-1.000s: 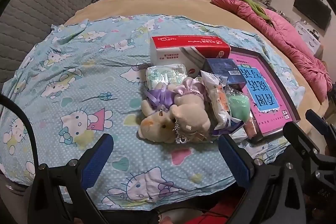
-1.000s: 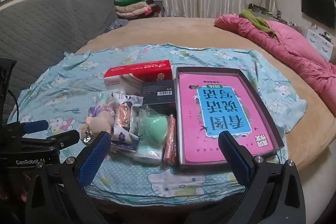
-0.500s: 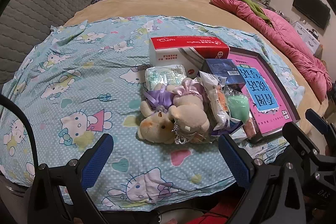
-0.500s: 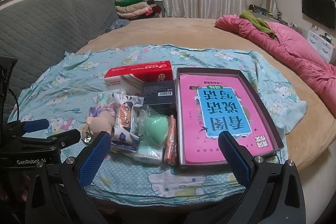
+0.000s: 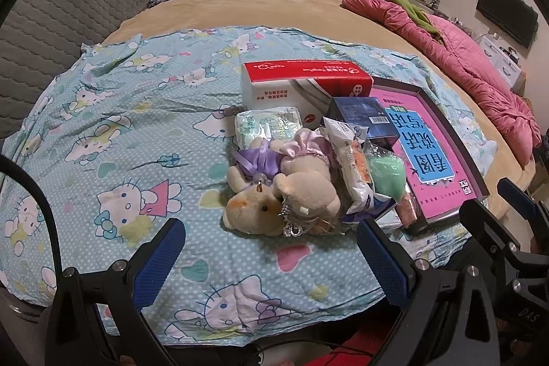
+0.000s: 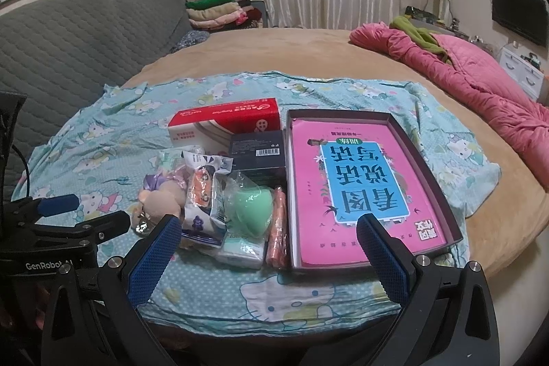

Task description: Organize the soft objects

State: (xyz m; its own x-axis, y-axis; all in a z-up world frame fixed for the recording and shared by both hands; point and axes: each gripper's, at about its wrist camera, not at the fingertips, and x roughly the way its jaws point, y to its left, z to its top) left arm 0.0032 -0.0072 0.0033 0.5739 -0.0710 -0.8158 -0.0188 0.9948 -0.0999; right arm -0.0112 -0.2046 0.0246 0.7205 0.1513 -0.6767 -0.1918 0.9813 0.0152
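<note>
A pair of beige plush bears [image 5: 284,191] in purple dresses lies on the light blue cartoon-cat cloth [image 5: 137,132], also seen as plush bears [image 6: 161,201] in the right wrist view. Beside them are a tissue pack [image 5: 267,126], a plastic snack bag [image 6: 202,191], a green sponge [image 6: 250,211] and an orange stick [image 6: 278,228]. A dark tray [image 6: 442,194] holds a pink book [image 6: 360,194]. My left gripper [image 5: 271,259] is open just short of the bears. My right gripper [image 6: 267,259] is open in front of the sponge and tray, holding nothing.
A red and white box [image 6: 226,122] and a dark blue box [image 6: 257,150] stand behind the pile. A pink quilt [image 6: 480,84] lies at the right on the tan bed. A grey padded headboard [image 6: 68,33] and folded clothes [image 6: 219,9] are at the back left.
The left view has tilted up a little and the bears sit slightly further in. The right view is almost the same. Both grippers have stayed open.
</note>
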